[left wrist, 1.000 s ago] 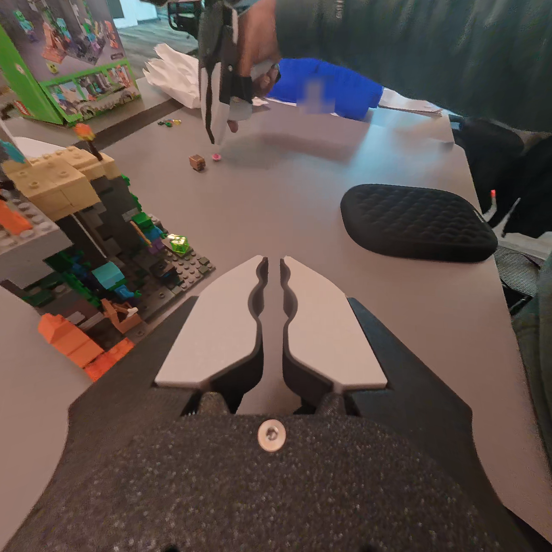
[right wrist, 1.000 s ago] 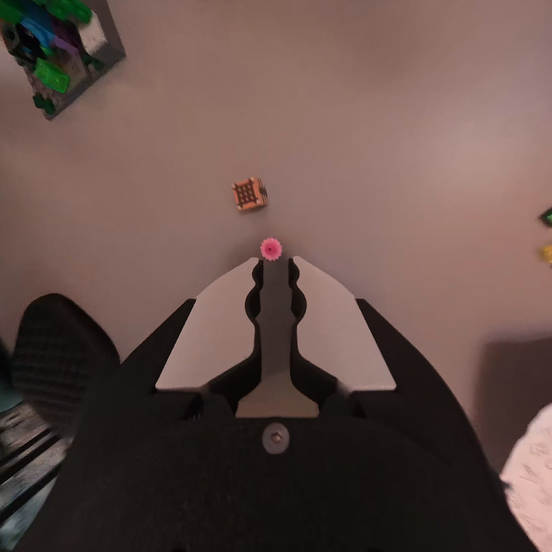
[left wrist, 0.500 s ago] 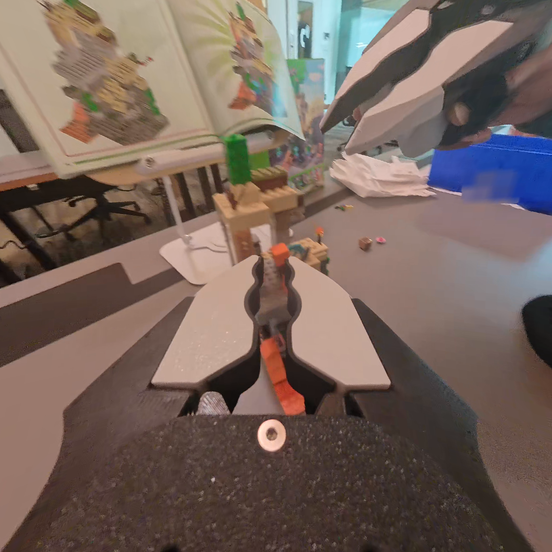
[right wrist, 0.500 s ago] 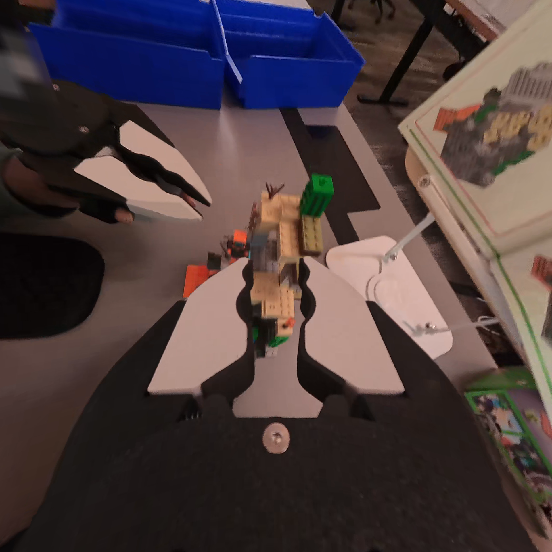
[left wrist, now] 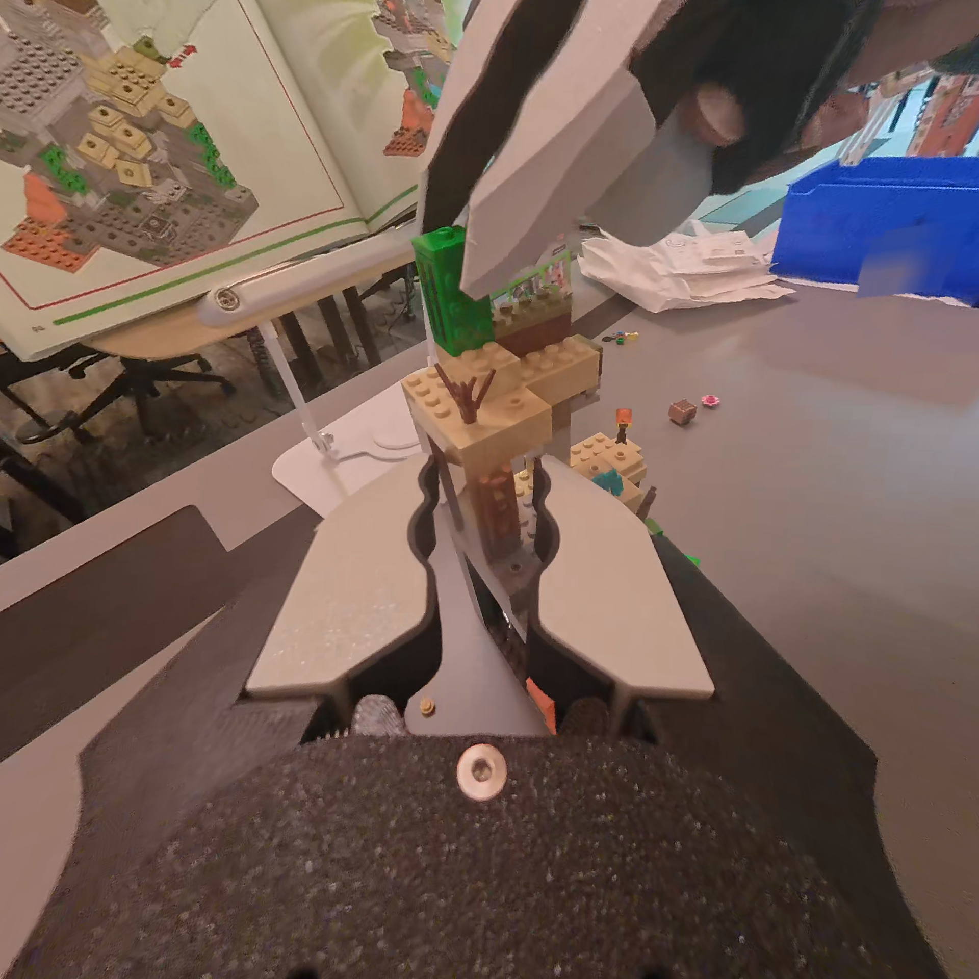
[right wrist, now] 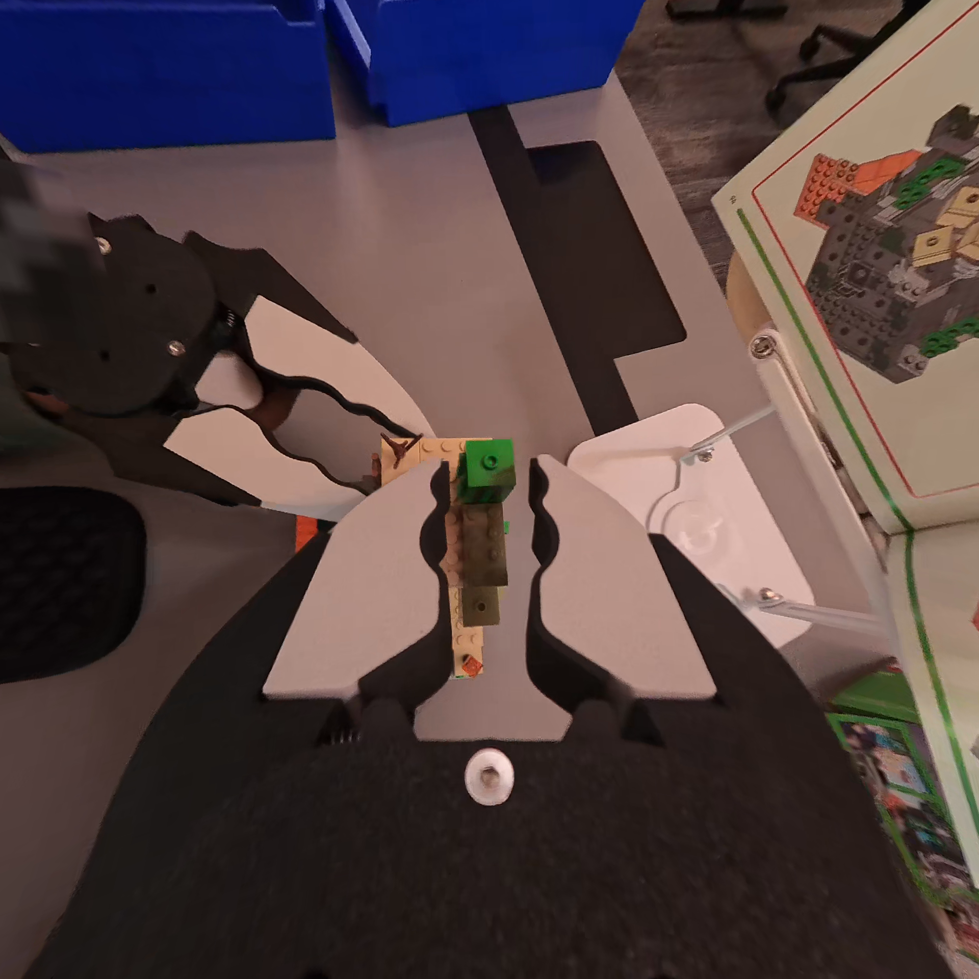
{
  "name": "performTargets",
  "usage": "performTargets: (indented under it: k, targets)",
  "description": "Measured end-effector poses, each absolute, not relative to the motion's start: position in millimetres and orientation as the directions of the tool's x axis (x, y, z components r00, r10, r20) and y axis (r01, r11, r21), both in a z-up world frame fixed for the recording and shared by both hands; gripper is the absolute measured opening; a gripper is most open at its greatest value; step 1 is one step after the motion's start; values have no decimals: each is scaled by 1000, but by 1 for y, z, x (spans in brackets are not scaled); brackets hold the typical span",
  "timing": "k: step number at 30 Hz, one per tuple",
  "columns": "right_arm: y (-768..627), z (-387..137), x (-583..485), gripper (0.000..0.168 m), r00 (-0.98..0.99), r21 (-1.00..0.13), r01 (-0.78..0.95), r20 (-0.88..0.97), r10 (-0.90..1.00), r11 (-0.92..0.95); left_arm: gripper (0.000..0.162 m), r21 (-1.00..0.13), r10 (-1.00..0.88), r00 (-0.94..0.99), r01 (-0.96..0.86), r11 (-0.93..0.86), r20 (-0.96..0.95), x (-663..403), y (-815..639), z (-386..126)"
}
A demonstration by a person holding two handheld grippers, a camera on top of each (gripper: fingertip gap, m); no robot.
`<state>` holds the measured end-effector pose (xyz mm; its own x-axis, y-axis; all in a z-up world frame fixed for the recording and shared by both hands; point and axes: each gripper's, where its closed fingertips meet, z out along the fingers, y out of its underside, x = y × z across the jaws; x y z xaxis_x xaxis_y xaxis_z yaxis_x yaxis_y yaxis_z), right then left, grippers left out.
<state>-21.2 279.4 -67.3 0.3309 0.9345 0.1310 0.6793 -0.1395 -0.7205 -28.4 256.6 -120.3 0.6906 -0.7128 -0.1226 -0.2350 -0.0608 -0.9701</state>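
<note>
A brick model (left wrist: 477,424) of tan, grey and orange bricks stands on the grey table (left wrist: 794,503). A tall green brick (left wrist: 450,296) stands on its top. My left gripper (left wrist: 487,471) is open, level with the model's lower tower, which stands between its jaws. My right gripper (right wrist: 488,466) is open and points down over the green brick (right wrist: 487,461), its fingertips on either side and apart from it. The right gripper also shows from above in the left wrist view (left wrist: 447,259). The left gripper shows in the right wrist view (right wrist: 384,466), flanking the model's tan top.
An open instruction booklet (left wrist: 159,132) rests on a stand with a white base (right wrist: 688,503) behind the model. Blue bins (right wrist: 212,63) and crumpled white bags (left wrist: 678,265) are at the table's far side. A brown cube (left wrist: 682,411), a pink piece (left wrist: 711,400) and a black pad (right wrist: 58,577) lie nearby. There is about 6 cm between the tips of the two grippers. My left gripper's tips are some 25 cm from the brown cube (left wrist: 682,411).
My right gripper left the pink piece and came over the model's green brick. My left gripper swung to the model, closed in on its tower, and its jaws opened wider.
</note>
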Motion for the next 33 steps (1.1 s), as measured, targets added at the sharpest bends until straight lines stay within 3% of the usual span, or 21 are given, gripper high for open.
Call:
performTargets:
  k: [3, 21, 29, 33]
  targets:
    - [279, -66, -22, 19, 318, -714, 680, 84, 944, -166, 27, -967, -726, 676, -247, -59, -128, -28, 258, -121]
    - [275, -61, -20, 16, 289, -751, 460, -377, 880, -473, 24, -964, -734, 666, -258, -60, -132, -27, 256, -122]
    - [278, -42, -18, 16, 266, -811, 375, -370, 890, -449, 24, -964, -730, 670, -258, -60, -134, -26, 257, -122]
    - [267, -38, -2, 16, 301, -849, 442, -164, 940, -289, 25, -964, -737, 663, -258, -63, -129, -28, 255, -122]
